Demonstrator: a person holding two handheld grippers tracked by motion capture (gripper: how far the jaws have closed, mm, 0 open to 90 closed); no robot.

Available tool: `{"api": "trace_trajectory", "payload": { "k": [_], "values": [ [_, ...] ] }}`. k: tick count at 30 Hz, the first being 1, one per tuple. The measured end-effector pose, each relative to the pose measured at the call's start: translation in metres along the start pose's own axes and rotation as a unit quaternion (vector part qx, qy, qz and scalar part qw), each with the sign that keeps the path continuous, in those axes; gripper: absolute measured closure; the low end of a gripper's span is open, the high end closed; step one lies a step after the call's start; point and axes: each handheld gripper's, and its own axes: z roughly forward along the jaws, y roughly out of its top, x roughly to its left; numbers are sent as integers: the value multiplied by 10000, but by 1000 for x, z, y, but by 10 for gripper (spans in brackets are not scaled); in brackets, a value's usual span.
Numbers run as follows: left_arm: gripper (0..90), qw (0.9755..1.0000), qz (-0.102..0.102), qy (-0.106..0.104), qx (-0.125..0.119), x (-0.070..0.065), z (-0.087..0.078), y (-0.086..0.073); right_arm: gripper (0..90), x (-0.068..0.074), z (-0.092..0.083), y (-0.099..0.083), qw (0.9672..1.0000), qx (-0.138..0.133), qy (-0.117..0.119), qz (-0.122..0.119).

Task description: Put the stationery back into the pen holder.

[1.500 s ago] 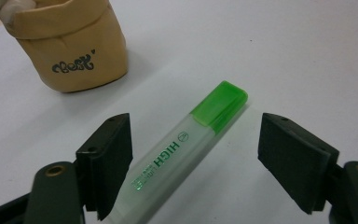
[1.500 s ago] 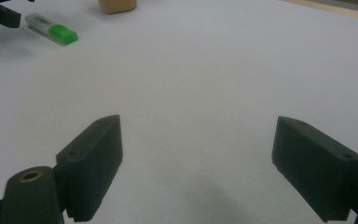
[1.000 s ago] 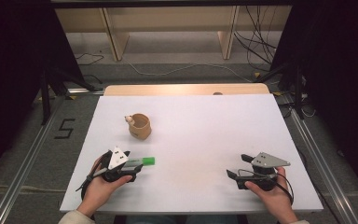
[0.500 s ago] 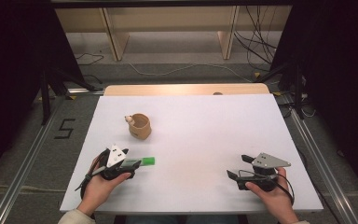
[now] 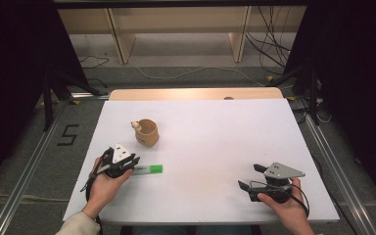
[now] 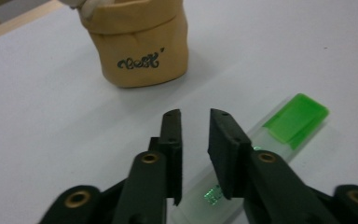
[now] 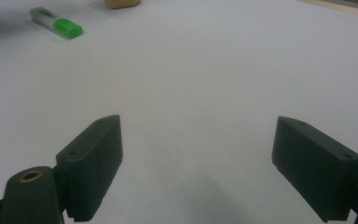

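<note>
A clear marker with a green cap [image 5: 148,170] lies on the white table [image 5: 215,132]. My left gripper [image 5: 135,161] hangs over its left end. In the left gripper view the jaws [image 6: 195,114] have just been closing to a narrow gap, with bare table showing between the pads. The marker [image 6: 296,119] runs under the right jaw and is not pinched. A tan cup [image 5: 147,133] [image 6: 140,51] with something pale sticking out stands just beyond. My right gripper [image 5: 249,176] [image 7: 198,126] rests wide open at the front right, holding nothing.
A wooden strip [image 5: 196,93] borders the table's far edge. Beyond it are shelf legs and cables on the floor. The marker [image 7: 56,22] and the cup's base [image 7: 121,3] sit far off in the right gripper view.
The left hand has shifted slightly left and away along the marker, which now shows more of its body. The marker, the cup and the right hand have stayed put.
</note>
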Motion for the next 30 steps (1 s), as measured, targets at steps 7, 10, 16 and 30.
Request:
{"api": "trace_trajectory", "payload": {
  "k": [7,10,16,30],
  "values": [
    [898,9988,-308,73,362,19,13,4,170,0,0,0,10000,11,-12,-2],
    [899,9968,-456,33,660,25,18,0,170,-1,0,0,10000,13,-10,15],
    [898,9961,-370,-72,804,19,18,0,170,0,0,0,10000,8,-15,9],
    [898,9934,-281,-156,1102,14,17,-3,170,0,-1,0,10000,-9,-18,25]
  ]
}}
